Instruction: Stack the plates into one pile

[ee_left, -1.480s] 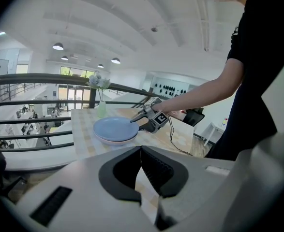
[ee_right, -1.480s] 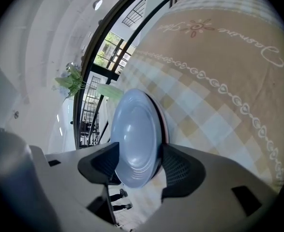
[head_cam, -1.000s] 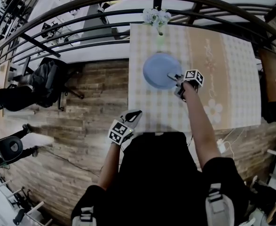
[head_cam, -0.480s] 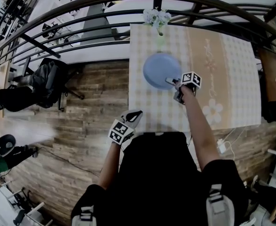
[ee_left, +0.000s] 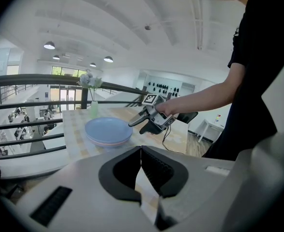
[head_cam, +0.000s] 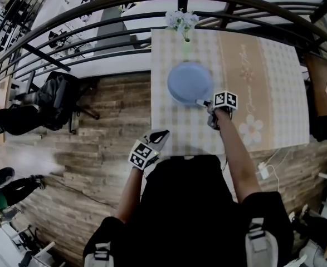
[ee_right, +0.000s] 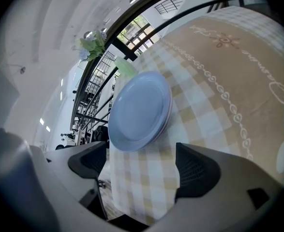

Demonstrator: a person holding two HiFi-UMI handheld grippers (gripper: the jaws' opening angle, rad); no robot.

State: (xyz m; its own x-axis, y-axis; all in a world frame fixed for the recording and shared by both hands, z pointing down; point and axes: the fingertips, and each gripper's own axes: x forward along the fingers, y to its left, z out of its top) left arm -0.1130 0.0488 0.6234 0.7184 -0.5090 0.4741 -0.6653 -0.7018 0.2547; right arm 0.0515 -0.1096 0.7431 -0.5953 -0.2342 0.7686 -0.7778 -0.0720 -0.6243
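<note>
A pile of plates with a blue one on top [head_cam: 189, 82] [ee_left: 108, 130] [ee_right: 138, 111] rests on the checked tablecloth [head_cam: 174, 129] near the table's left edge. A pinkish rim shows beneath the blue plate in the right gripper view. My right gripper [head_cam: 204, 104] [ee_right: 142, 166] hangs open just off the pile's near right rim, nothing between its jaws; it also shows in the left gripper view as the right gripper [ee_left: 134, 122]. My left gripper [head_cam: 159, 136] [ee_left: 141, 166] is shut and empty, held at the table's near edge.
A green vase with white flowers [head_cam: 183, 24] [ee_left: 93, 106] [ee_right: 125, 69] stands at the table's far edge behind the pile. A dark metal railing [head_cam: 96, 7] curves past the far side. Wooden floor [head_cam: 113, 104] lies left of the table. A beige embroidered band [head_cam: 244, 77] runs across the cloth.
My right gripper has drawn back toward me, off the plate's rim to just beside it. The left gripper has stayed put.
</note>
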